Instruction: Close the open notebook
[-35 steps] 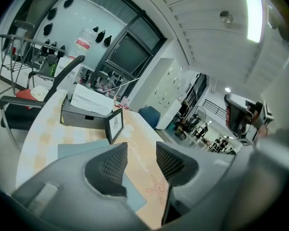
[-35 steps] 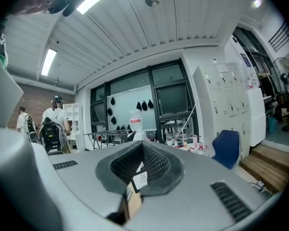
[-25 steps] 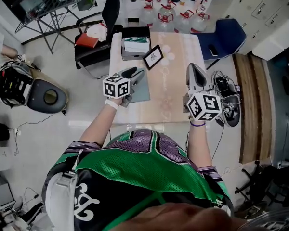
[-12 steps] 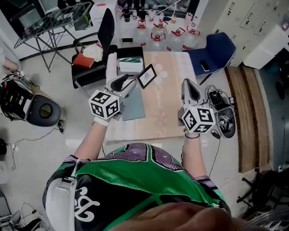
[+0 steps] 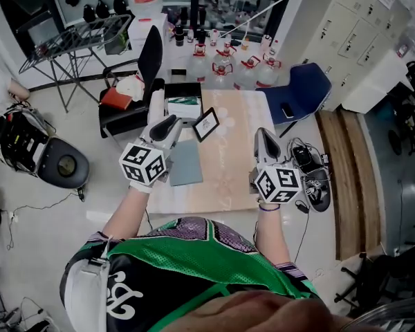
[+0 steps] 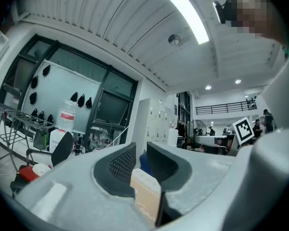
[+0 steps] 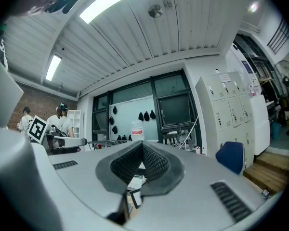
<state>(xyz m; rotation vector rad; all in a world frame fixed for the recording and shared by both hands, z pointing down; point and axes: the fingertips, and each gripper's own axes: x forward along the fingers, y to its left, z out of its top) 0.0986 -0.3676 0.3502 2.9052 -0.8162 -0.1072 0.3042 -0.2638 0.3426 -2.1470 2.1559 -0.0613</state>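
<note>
Closed notebook (image 5: 185,162), grey-blue cover, lies flat on the table (image 5: 228,164) along its left edge, about midway between the near and far edges, cover up, no pages showing. Left gripper (image 5: 167,124) is held up over the left edge, off the table surface, not touching the notebook; in the head view its tips sit just past the notebook's far left corner, with its marker cube (image 5: 144,163) to the left of the notebook. In the left gripper view the left gripper (image 6: 140,150) has just been closing its jaws: a narrow gap remains at the tips, nothing between them, only the beige tabletop and room seen through the gap. Right gripper (image 5: 264,135) hangs over the right edge of the table, well apart from the notebook, marker cube (image 5: 275,184) toward the near right corner. In the right gripper view the right gripper (image 7: 142,146) is clenched, jaw tips meeting, nothing gripped. Small black picture frame (image 5: 206,124) stands tilted just beyond the notebook's far right corner, apart from it. A white and green box (image 5: 184,106) sits at the far left corner. Black chair (image 5: 149,54) stands beside the far left corner, blue chair (image 5: 308,85) off the far right corner, water bottles (image 5: 223,64) on the floor beyond the far edge.
</note>
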